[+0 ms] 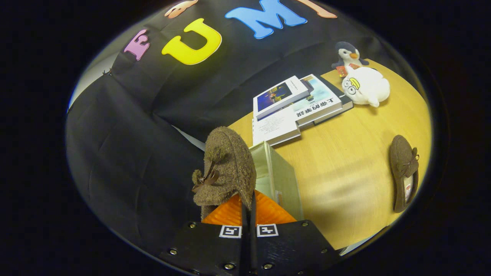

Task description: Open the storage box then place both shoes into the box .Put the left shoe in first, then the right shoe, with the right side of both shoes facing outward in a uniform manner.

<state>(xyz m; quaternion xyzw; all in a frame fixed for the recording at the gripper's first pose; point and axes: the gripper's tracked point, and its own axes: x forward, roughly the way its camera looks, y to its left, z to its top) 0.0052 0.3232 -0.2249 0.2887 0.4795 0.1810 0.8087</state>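
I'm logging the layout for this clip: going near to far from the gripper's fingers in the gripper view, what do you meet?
gripper shut on the held shoe → storage box → books → white plush toy → penguin plush.

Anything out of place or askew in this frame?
Nothing damaged or spilled. The gripper is shut on a brown shoe, held up beside the storage box. The other shoe lies alone on the table, apart from the box.

A black cloth wall (145, 126) hangs in folds behind a light wooden table (345, 172), its top catching warm glare.
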